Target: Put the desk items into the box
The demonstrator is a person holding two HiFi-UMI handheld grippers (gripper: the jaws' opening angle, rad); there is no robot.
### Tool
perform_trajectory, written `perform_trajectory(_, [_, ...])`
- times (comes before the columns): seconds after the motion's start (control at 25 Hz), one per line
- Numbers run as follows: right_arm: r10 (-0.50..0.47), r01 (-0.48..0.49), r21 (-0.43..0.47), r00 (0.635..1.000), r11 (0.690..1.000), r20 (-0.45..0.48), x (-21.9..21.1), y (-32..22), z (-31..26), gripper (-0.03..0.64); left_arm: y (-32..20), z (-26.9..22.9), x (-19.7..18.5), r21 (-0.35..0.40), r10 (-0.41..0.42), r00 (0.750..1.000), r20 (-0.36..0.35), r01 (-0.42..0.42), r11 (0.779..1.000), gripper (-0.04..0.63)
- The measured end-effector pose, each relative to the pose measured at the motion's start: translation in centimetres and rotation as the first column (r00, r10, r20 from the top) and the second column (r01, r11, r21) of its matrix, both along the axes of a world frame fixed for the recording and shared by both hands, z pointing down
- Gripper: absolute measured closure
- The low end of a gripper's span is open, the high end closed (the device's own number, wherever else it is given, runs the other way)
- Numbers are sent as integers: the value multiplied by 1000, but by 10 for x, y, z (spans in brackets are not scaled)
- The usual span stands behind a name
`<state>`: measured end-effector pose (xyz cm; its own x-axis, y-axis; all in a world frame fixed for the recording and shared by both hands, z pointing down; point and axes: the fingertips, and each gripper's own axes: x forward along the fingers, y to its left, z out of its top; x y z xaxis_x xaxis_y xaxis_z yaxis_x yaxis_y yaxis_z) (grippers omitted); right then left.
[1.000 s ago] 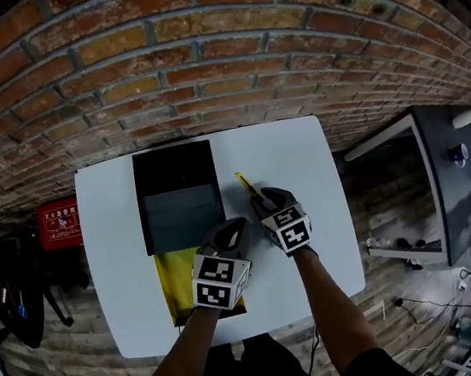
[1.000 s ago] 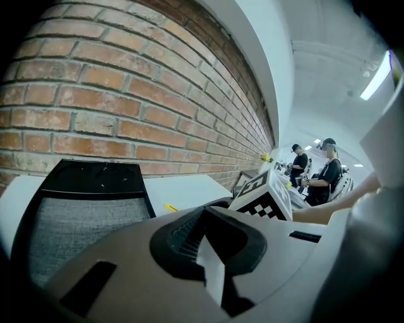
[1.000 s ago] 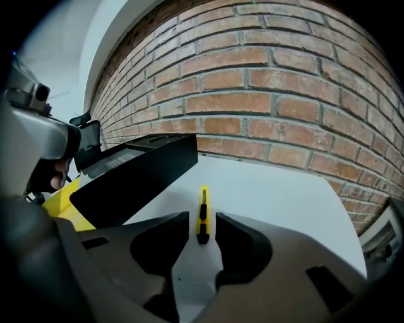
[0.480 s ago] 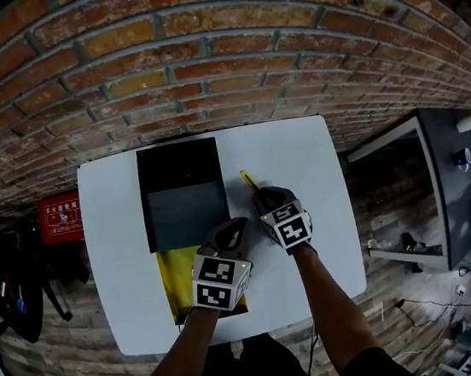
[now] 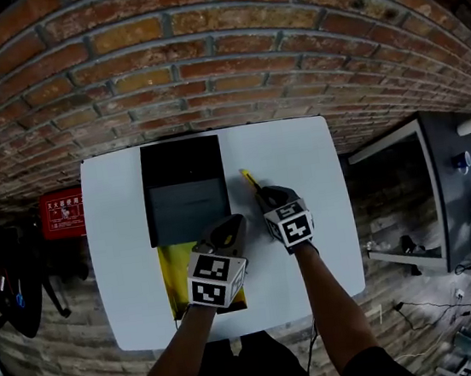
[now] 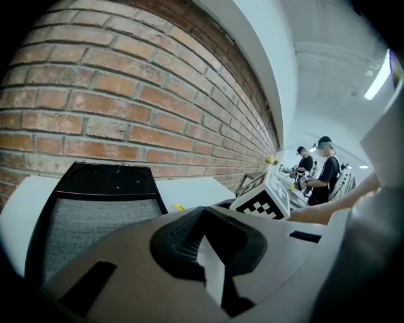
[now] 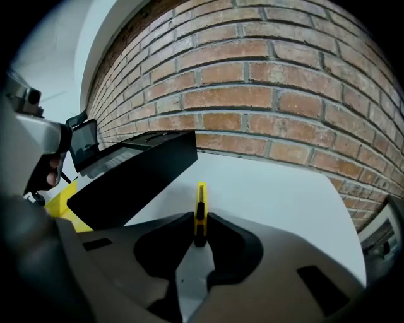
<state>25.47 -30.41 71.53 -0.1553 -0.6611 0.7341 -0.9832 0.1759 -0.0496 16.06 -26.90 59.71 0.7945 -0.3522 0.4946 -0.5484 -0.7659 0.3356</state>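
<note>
A yellow utility knife [image 7: 201, 202] lies on the white table [image 5: 300, 157] just right of the open black box [image 5: 187, 202]. My right gripper [image 7: 200, 230] has just been closing its jaws, and the pads now press on the knife's near end; in the head view the knife [image 5: 249, 178] sticks out beyond the right gripper [image 5: 264, 194]. My left gripper [image 5: 230, 225] hovers at the box's near right corner, above a yellow folder [image 5: 176, 272]. Its tips meet with nothing between them in the left gripper view [image 6: 203, 211], where the box [image 6: 95, 208] fills the left.
The box's raised lid [image 5: 180, 160] rests toward the brick wall [image 5: 219, 64]. A grey desk [image 5: 461, 170] stands off to the right. Two people [image 6: 319, 170] stand far off in the left gripper view. Bare tabletop lies right of the knife.
Both grippers stay about where they were. The right gripper stays at the knife's near end, the left one by the box's corner.
</note>
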Motion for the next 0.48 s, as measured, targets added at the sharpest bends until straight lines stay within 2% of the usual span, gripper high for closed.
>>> perform_trajectory(0.48, [-18,15,95,999,995,39,-14,23,-43,540,12,-10,-19,22,-39,999,12,39,999,581])
